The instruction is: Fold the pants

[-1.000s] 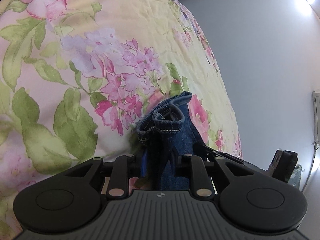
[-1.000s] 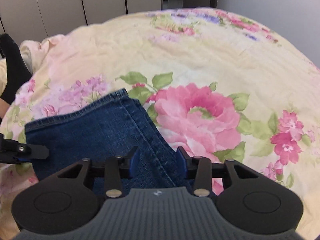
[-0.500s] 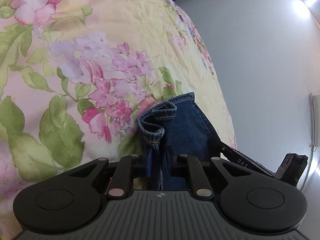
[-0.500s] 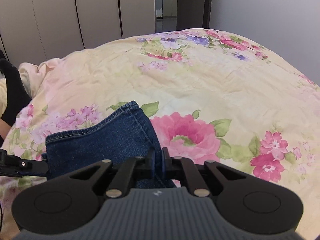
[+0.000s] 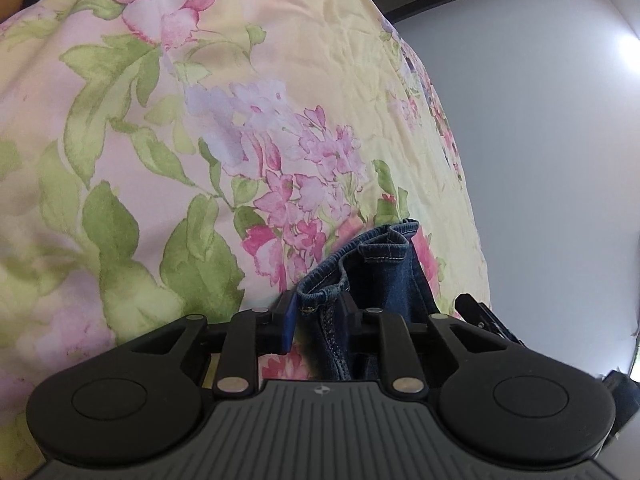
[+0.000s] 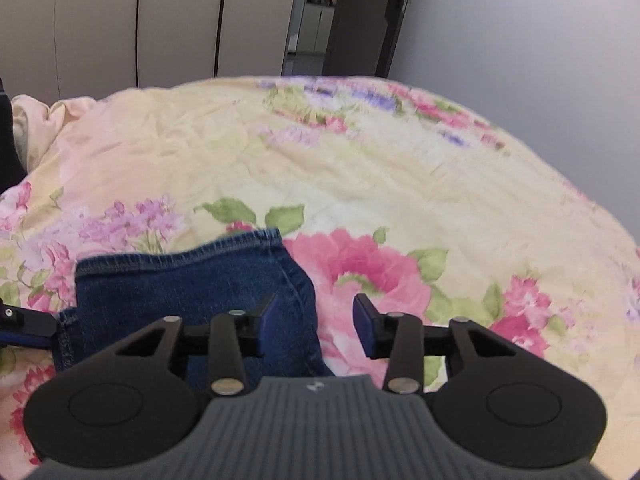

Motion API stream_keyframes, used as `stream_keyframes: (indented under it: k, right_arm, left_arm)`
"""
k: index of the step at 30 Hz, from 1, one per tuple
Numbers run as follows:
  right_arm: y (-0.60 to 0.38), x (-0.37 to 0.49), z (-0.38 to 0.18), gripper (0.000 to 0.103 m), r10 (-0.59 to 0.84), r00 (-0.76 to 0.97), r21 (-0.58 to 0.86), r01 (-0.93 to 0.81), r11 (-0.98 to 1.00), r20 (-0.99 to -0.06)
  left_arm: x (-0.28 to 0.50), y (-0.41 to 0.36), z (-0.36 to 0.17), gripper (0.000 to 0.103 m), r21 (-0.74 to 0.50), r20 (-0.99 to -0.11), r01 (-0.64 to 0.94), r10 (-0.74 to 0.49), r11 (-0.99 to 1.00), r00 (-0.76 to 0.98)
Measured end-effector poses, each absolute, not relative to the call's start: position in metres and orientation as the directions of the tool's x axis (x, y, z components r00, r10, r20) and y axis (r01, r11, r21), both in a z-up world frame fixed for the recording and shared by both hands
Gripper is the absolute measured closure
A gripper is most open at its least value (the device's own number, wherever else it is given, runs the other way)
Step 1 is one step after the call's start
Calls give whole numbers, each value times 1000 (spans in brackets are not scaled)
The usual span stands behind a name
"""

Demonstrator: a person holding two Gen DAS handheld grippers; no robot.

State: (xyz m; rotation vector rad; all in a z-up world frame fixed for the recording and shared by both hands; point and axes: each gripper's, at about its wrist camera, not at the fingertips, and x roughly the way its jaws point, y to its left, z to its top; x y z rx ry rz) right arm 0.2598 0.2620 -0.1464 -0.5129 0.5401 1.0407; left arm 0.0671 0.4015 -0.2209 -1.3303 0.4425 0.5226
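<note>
Dark blue denim pants (image 6: 192, 284) lie on a floral bedspread (image 6: 360, 168), hem edge away from me. My right gripper (image 6: 314, 320) is open, its fingers astride the pants' right edge, nothing pinched. My left gripper (image 5: 318, 312) has its jaws partly apart around a bunched hem of the pants (image 5: 372, 272); the fabric still sits between the fingers. The left gripper's tip also shows at the left edge of the right wrist view (image 6: 24, 324), at the pants' left edge.
The bedspread (image 5: 200, 140) fills most of both views. A grey wall (image 6: 520, 40) runs along the bed's right side. White wardrobe doors (image 6: 120, 20) and a dark doorway (image 6: 320, 12) stand beyond the bed. A cream cloth bundle (image 6: 36, 116) lies at far left.
My right gripper was shut on the pants' edge half a second ago and has now opened. My left gripper's jaws have spread from tightly shut. The pants have settled lower on the bed.
</note>
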Motion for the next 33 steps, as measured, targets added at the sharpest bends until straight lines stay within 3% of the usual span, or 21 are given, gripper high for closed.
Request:
stream_keyframes:
  k: [3, 7, 9, 10, 20, 23, 26, 27, 29, 33]
  right_arm:
    - [258, 223, -133, 66, 740, 299, -74, -944, 322, -603]
    - [274, 165, -141, 70, 747, 198, -82, -978, 189, -635]
    - [287, 148, -153, 85, 724, 202, -99, -978, 182, -659]
    - [293, 144, -159, 103, 706, 213, -108, -976, 191, -676]
    - [288, 127, -148, 103, 708, 158, -71, -986, 151, -689]
    - [298, 126, -164, 103, 670, 141, -59, -988, 144, -729]
    - [303, 121, -183, 103, 635, 151, -77, -987, 142, -758]
    - [300, 122, -183, 98, 640, 149, -65, -986, 153, -754]
    - [286, 126, -176, 81, 666, 143, -16, -981, 193, -732]
    - [232, 135, -162, 80, 707, 195, 44, -951, 305, -679]
  left_arm:
    - [62, 403, -220, 80, -802, -571, -584, 124, 129, 812]
    - [45, 404, -214, 80, -817, -548, -567, 163, 107, 820]
    - [42, 407, -212, 80, -821, -543, -561, 161, 102, 824]
    - [41, 408, -212, 80, -824, -542, -559, 158, 96, 826]
    - [42, 404, -209, 80, -843, -517, -531, 147, 85, 843]
    - [41, 402, -208, 80, -840, -519, -534, 148, 93, 842]
    - [40, 400, -213, 72, -837, -529, -541, 134, 82, 838]
    - [41, 400, -214, 67, -836, -531, -542, 125, 81, 838]
    - [45, 398, -218, 63, -837, -532, -540, 100, 86, 841]
    - [56, 392, -221, 51, -841, -527, -530, 57, 109, 848]
